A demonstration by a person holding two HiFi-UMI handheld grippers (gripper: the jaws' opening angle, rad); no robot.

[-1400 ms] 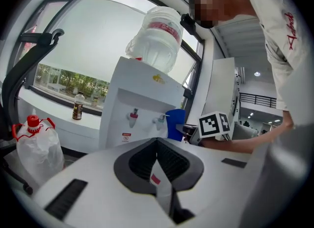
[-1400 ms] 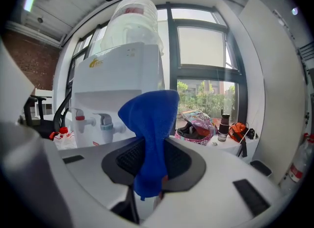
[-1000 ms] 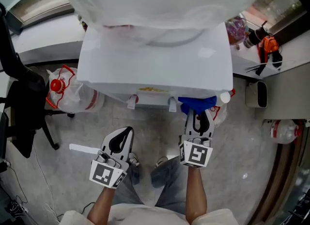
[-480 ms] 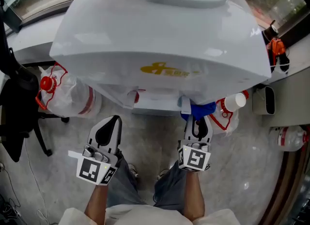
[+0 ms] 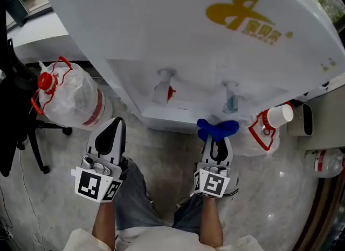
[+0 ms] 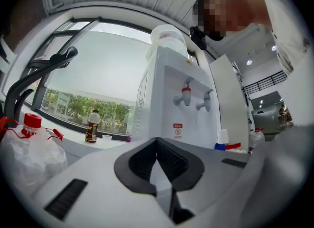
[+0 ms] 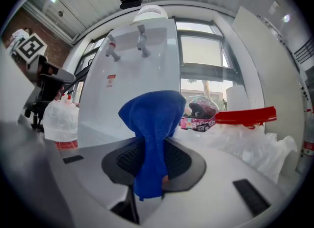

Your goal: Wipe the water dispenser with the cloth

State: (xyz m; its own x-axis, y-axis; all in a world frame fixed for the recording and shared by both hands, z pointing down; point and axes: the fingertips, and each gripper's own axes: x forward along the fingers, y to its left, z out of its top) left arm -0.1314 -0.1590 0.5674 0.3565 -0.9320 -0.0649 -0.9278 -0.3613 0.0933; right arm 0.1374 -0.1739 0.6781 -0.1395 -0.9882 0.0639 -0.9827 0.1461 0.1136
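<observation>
grey stone floor (image 5: 280, 185), big window (image 6: 98, 70)

head cam steeply down over water dispenser (image 5: 178, 39), tool cams low, looking up at it, shared by all 3

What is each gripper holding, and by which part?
The right gripper holds the cloth by one end, and the rest bunches out beyond the jaws. The left gripper holds nothing; its jaws are together.

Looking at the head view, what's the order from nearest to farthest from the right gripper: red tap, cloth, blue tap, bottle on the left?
1. Cloth, pinched in the right gripper's jaws.
2. Blue tap, just above.
3. Red tap, up and left.
4. Bottle, far left.
</observation>
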